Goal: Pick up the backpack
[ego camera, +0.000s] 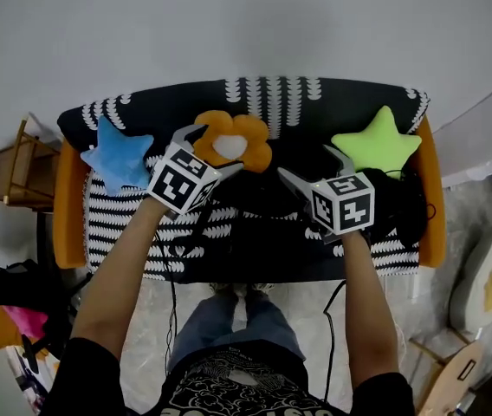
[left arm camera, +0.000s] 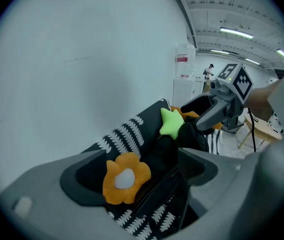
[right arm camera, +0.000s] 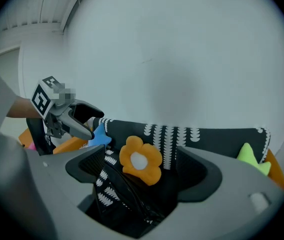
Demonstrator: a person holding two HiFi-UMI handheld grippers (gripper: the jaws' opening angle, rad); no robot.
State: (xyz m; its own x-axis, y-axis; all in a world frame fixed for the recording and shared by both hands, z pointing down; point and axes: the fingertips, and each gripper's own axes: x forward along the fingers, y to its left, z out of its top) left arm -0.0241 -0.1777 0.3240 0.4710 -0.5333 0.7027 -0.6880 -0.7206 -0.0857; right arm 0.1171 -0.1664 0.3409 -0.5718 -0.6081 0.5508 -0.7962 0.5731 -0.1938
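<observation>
Well off sofa (ego camera: 177, 104) edges: backpack (ego camera: 259, 202), ctr.

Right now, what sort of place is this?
Probably a staged living-room corner in a big hall: sofa with flower cushion and green star cushion, bare white wall behind, ceiling strip lights beyond.

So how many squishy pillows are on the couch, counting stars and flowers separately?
Stars: 2, the blue plush star pillow and the green plush star pillow
Flowers: 1, the orange plush flower pillow with a white middle
Total: 3
</observation>
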